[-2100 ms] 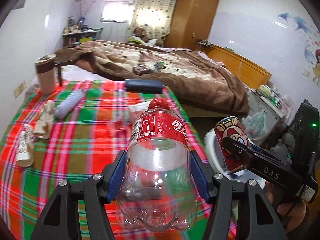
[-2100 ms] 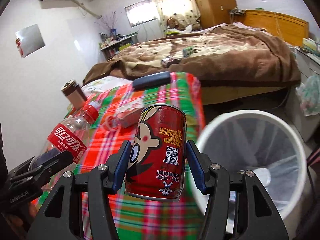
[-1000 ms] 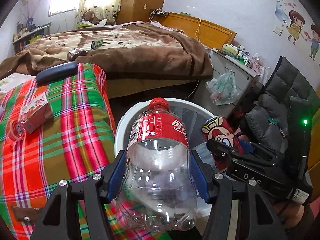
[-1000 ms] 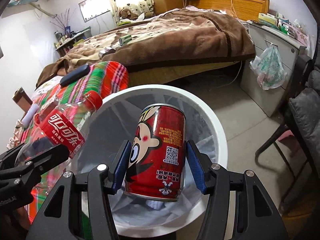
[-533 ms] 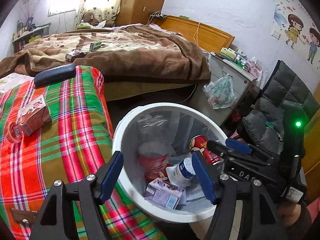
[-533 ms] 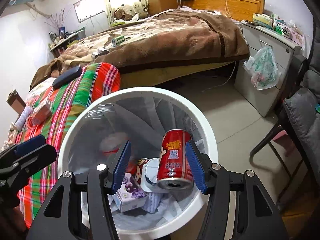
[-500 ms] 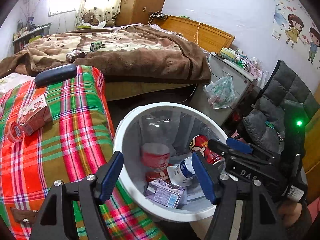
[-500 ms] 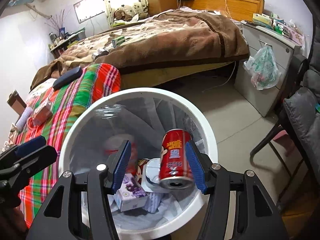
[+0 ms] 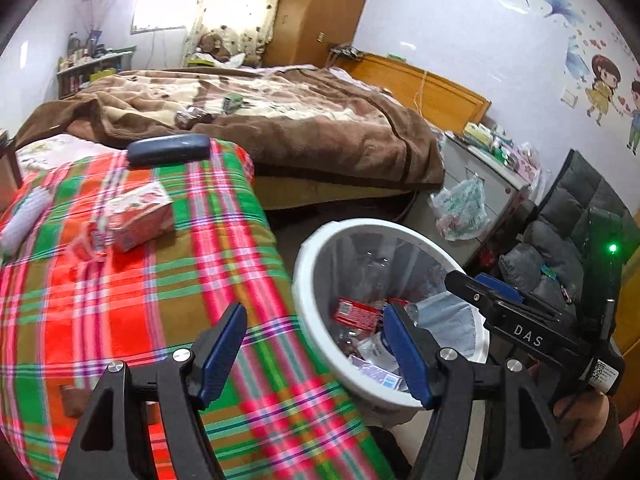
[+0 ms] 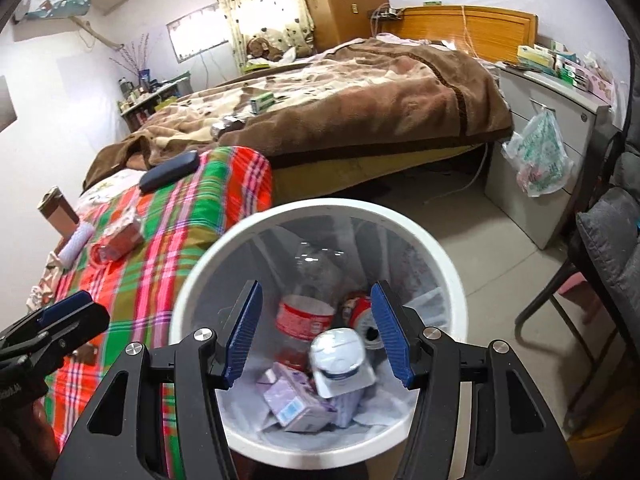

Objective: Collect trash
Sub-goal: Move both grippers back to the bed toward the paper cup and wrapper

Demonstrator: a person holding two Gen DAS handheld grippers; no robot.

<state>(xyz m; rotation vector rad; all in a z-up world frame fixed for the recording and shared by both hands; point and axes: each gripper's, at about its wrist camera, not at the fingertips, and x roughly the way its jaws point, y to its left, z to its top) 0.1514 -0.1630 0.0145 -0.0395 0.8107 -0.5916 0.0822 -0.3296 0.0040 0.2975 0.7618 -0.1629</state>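
Note:
The white trash bin [image 10: 400, 220] stands on the floor beside the plaid-covered table [image 9: 120, 320]. Inside it lie the clear cola bottle [image 10: 306, 320] with its red label, the red cartoon can [image 10: 358, 308], a purple carton and a white cup. My right gripper [image 10: 316, 300] hangs open over the bin with nothing between its fingers. My left gripper [image 9: 312, 320] is open and empty too, above the table's edge next to the bin's rim [image 9: 316, 248]. On the table lie a red carton [image 9: 140, 216], a red wrapper [image 9: 90, 240] and a white roll [image 9: 24, 216].
A dark case [image 9: 168, 150] lies at the table's far end. Behind it is a bed with a brown blanket [image 9: 300, 128]. A grey cabinet [image 10: 560, 128] with a hanging plastic bag [image 10: 538, 156] and a grey padded chair [image 9: 560, 240] stand right of the bin.
Both grippers opened over the bin; the bottle and the can dropped in and now lie among the trash. My left gripper has since swung left toward the table.

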